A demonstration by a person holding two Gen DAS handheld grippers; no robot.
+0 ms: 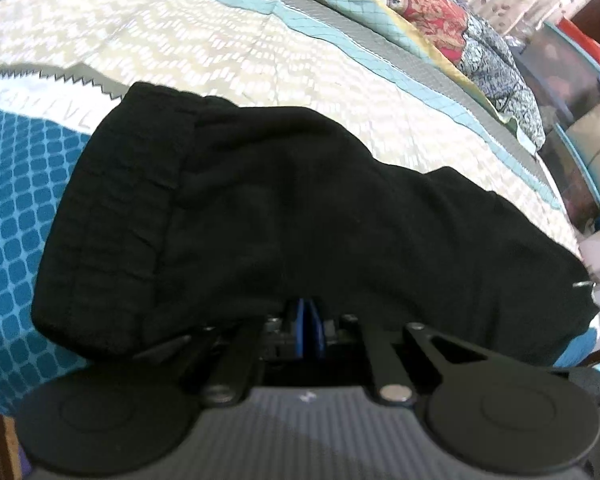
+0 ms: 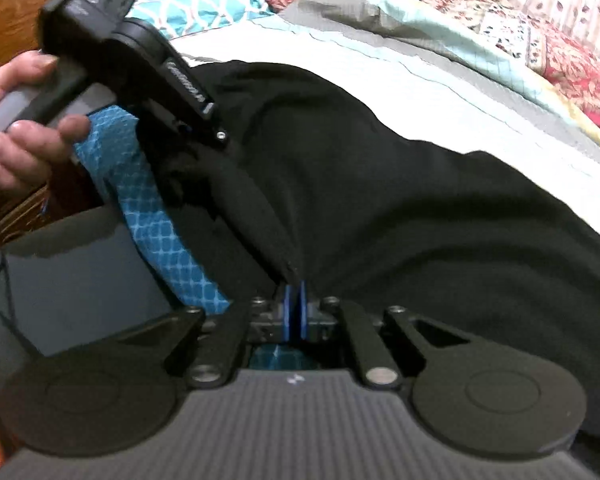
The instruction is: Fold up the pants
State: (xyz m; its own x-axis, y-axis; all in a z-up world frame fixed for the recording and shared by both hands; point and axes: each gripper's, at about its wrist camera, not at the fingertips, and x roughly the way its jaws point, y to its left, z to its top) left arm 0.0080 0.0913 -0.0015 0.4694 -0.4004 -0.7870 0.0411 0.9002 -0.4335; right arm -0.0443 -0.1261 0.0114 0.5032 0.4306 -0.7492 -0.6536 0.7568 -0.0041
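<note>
Black pants [image 1: 284, 216] lie bunched on the bed [image 1: 204, 56], near its front edge, the ribbed waistband toward the teal corner of the quilt. My left tongs [image 1: 309, 322] are pressed together, the near hem gathered over their blue pads, apparently pinched, though dark cloth hides the bite. My right tongs [image 2: 295, 308] are squeezed shut on a ridge of the same fabric, which rises taut from their tips; my left hand [image 2: 18, 120] grips its tool beside that ridge. The risk: each bite may catch only the top layer, so a lift would let the lower layer sag and skew the fold.
</note>
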